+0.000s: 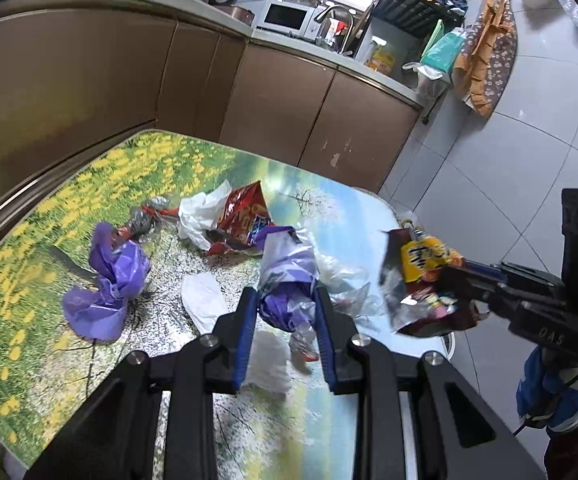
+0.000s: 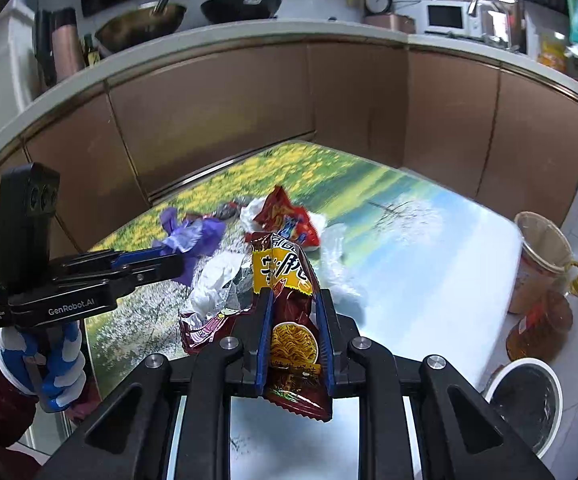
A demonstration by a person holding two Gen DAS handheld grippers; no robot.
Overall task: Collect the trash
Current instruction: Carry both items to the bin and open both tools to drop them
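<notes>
Pinching purple plastic wad (image 1: 289, 280) in my left gripper (image 1: 287, 308) | right gripper (image 2: 295, 316) clamps noodle wrapper (image 2: 293, 320) | both above the table (image 2: 429, 260) | light, crinkly, slippery; grip mid-bunch.

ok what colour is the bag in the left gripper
Purple, with some clear plastic: the bag in the left gripper, best in the left wrist view.

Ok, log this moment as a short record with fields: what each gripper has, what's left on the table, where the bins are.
left gripper: shut on purple plastic bag, lifted off table
right gripper: shut on noodle wrapper
still on table: second purple bag, red snack bag, white tissue, clear plastic
bins: white-rimmed bin and lined basket on the floor beside the table
</notes>
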